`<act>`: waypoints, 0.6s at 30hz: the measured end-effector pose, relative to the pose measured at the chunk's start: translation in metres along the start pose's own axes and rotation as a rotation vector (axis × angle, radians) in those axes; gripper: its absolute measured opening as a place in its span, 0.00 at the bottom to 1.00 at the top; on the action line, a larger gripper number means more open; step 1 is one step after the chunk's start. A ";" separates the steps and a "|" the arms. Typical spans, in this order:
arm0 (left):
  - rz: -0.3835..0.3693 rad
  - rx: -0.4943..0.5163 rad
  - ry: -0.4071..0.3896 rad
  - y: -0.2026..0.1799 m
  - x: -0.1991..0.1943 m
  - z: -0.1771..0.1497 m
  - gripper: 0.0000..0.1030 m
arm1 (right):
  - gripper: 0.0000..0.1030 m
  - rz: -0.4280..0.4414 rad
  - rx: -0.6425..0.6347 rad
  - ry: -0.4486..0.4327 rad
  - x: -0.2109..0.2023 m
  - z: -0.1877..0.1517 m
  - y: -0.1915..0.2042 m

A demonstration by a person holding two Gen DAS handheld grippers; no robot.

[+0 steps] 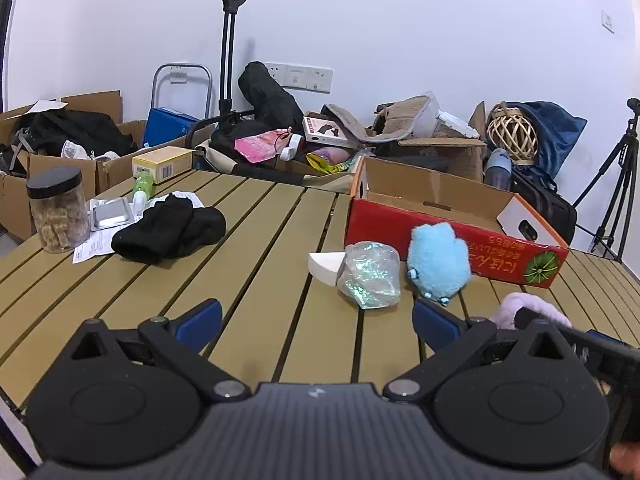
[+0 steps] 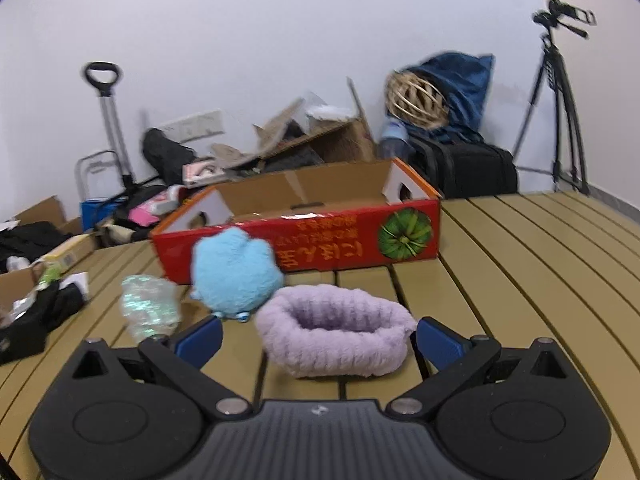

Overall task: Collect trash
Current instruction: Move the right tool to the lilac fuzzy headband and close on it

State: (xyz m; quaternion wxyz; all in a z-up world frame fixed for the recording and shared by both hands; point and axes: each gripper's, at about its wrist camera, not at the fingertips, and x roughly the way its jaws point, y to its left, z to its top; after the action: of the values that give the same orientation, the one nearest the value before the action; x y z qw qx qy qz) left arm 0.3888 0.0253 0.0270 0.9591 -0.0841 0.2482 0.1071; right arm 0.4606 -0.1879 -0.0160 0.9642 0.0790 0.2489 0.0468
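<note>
Right gripper [image 2: 316, 338] straddles a blurred purple band [image 2: 334, 330], jaws apart.

White wall [image 1: 400, 20], slatted table [image 1: 260, 240], tripod [image 2: 556, 100].

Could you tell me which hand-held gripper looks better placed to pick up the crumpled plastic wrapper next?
Left, probably. The crumpled plastic wrapper lies just ahead of the open left hand-held gripper, nearly between its fingers. The open right hand-held gripper faces the purple fuzzy band, with the wrapper off to its left.

Red box [image 2: 296, 240] with green print, light-blue plush [image 2: 236, 272], lilac fuzzy band [image 2: 336, 332], tan slatted table [image 2: 540, 280]
</note>
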 end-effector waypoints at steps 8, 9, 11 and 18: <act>0.020 0.001 0.036 0.002 0.013 -0.007 1.00 | 1.00 -0.015 0.076 0.059 0.032 0.001 -0.006; 0.019 0.005 0.037 0.002 0.014 -0.008 1.00 | 1.00 -0.011 0.074 0.060 0.034 0.001 -0.005; 0.023 0.017 0.036 0.000 0.014 -0.009 1.00 | 1.00 -0.004 0.065 0.063 0.037 0.000 -0.002; 0.006 0.003 0.054 0.003 0.014 -0.010 1.00 | 0.98 -0.009 0.070 0.068 0.043 -0.002 -0.001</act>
State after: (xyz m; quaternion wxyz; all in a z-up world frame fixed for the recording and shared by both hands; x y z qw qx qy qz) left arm 0.3955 0.0287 0.0106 0.9518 -0.0849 0.2744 0.1075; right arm 0.4976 -0.1826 -0.0381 0.9520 0.1099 0.2834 0.0365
